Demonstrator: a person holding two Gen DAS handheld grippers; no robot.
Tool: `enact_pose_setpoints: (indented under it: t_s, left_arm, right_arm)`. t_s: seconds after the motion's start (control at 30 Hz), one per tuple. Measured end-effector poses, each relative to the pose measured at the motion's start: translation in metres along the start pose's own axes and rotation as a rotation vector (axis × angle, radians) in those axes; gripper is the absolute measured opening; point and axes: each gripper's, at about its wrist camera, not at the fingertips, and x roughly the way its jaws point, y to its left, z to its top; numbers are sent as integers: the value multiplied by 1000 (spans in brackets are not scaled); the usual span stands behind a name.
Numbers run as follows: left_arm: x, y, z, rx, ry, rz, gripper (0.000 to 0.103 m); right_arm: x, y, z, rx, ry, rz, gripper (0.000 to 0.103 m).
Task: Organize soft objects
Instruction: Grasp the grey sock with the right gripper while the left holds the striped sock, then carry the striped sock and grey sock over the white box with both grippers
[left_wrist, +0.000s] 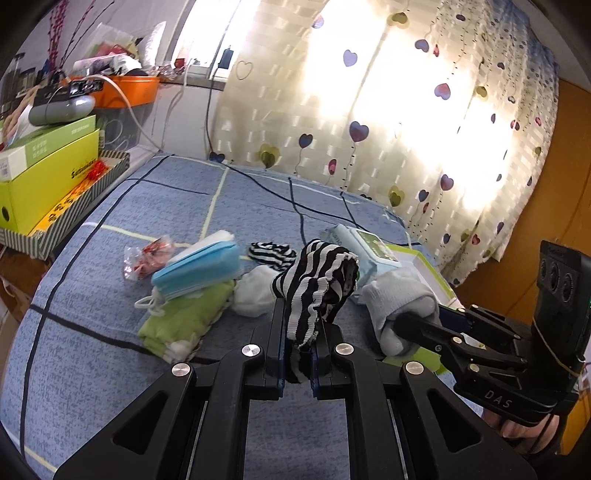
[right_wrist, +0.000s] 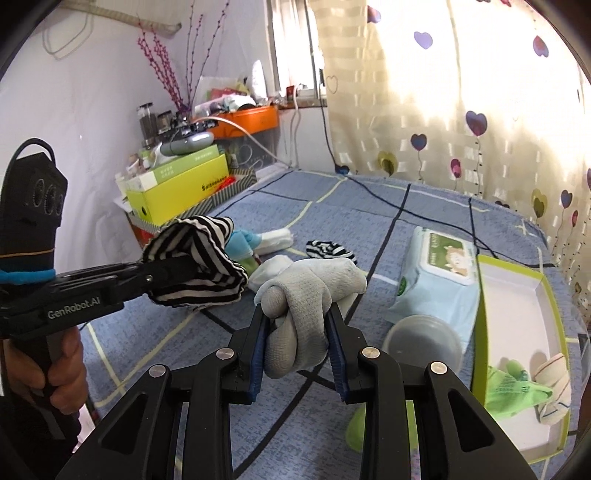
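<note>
Gripping one sock each, both grippers hover over the blue bed. Left gripper (left_wrist: 298, 354) has its fingers nearly pressed together, pinching a black-and-white striped sock (left_wrist: 317, 284); the cuff end sits deep between the pads and the rest stands up and flops forward past the fingertips. Pinch looks tight because the fabric is thin. Right gripper (right_wrist: 299, 354) holds a rolled grey sock (right_wrist: 299, 306); fingers are spread wider around the bulky roll, which fills the gap and bulges out above and beyond the tips. Both socks look lifted off the bed, likely so they can be carried to a container.

Just right of the right gripper lies an open green-edged box (right_wrist: 480, 314) with a green cloth (right_wrist: 513, 384) and a small white striped piece (right_wrist: 552, 376) already inside, so probably the drop spot. A round translucent lid (right_wrist: 421, 339) and a wet-wipes pack (right_wrist: 439, 280) lie beside the box.

Farther on the bedsheet (left_wrist: 110, 369): second striped sock (left_wrist: 271, 254), likely the mate, a white sock ball (left_wrist: 255, 291), a folded green towel (left_wrist: 184, 321), a blue face-mask stack (left_wrist: 199, 266), a clear plastic packet (left_wrist: 147, 258). Behind them, yellow-green boxes (left_wrist: 48, 177) at the left edge and a heart-print curtain (left_wrist: 388, 110).
</note>
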Motion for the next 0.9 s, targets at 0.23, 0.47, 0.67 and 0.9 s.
enact_pose_setpoints:
  t_s: [0.23,0.47,0.67,0.9]
  left_arm:
    - [6,-23,5,47,-4,-8,10]
    - [10,-45,8,91,-1,-21,10]
    - [16,-65,10,128,5,-43,10]
    - [24,-91,14,168,12,-77,10]
  right_arm:
    - [-16,-14,-2,18,-27,-24,28]
    - [-34,-31,-5,42,-60,-57,28]
    - [-49,-48,-10,72,-79,-89,28]
    - [-66,-69,-19,107,-102,-130,28]
